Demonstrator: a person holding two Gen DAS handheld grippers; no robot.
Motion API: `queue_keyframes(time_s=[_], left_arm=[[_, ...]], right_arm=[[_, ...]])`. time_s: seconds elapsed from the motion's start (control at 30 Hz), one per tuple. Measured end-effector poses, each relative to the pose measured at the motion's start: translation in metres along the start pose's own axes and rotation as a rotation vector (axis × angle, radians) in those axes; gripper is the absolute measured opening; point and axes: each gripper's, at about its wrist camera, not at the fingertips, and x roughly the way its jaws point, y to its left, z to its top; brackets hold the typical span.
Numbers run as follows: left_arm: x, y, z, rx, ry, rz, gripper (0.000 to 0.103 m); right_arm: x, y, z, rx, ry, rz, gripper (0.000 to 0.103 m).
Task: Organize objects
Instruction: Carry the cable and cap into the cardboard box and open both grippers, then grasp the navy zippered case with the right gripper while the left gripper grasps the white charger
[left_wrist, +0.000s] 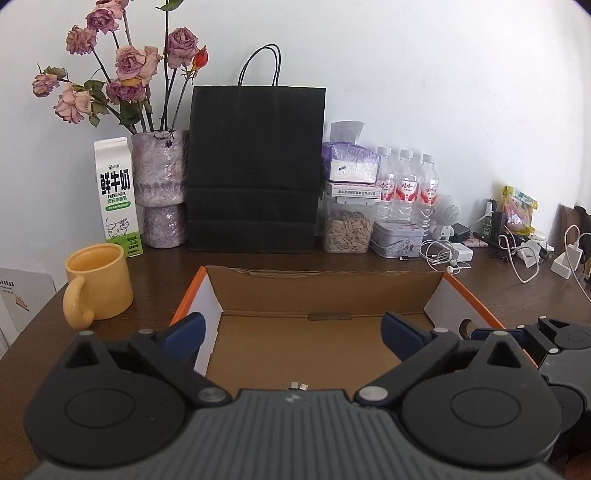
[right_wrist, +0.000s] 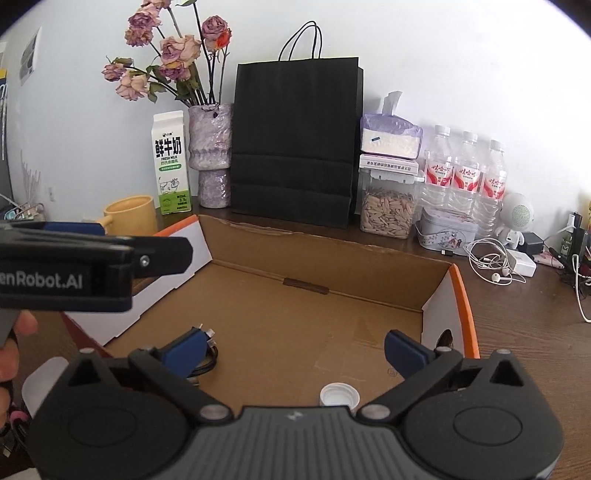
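An open cardboard box (left_wrist: 325, 291) with orange and white outer sides sits on the dark wooden desk; it also shows in the right wrist view (right_wrist: 369, 269). My left gripper (left_wrist: 293, 332) is open and empty above the box's near part. My right gripper (right_wrist: 295, 350) is open and empty over the box. Inside the box lie a coiled black cable with metal plugs (right_wrist: 208, 354) by the right gripper's left finger and a white bottle cap (right_wrist: 339, 396). The cable's plug tips (left_wrist: 298, 386) peek out just past the left gripper's body.
Along the wall stand a yellow mug (left_wrist: 98, 286), milk carton (left_wrist: 117, 195), vase of dried roses (left_wrist: 159, 184), black paper bag (left_wrist: 255, 170), seed jar (left_wrist: 347, 225), tin (left_wrist: 397, 240), three water bottles (left_wrist: 406, 184), white earphones and chargers (left_wrist: 447, 254).
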Motion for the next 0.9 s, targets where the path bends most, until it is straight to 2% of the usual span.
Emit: queue_keyframes(time_s=[0.47,0.9], left_arm=[[-0.022,-0.006,-0.002,0.017,-0.012,0.016,0.103],[-0.078,0.002,-0.012,0.003,-0.063,0.017,0.103]], right_arm=[[-0.023,0.001,-0.002,0.012,-0.025,-0.011,0.103],[-0.079,0.0,-0.023,0.034,-0.081,-0.006,0.103]])
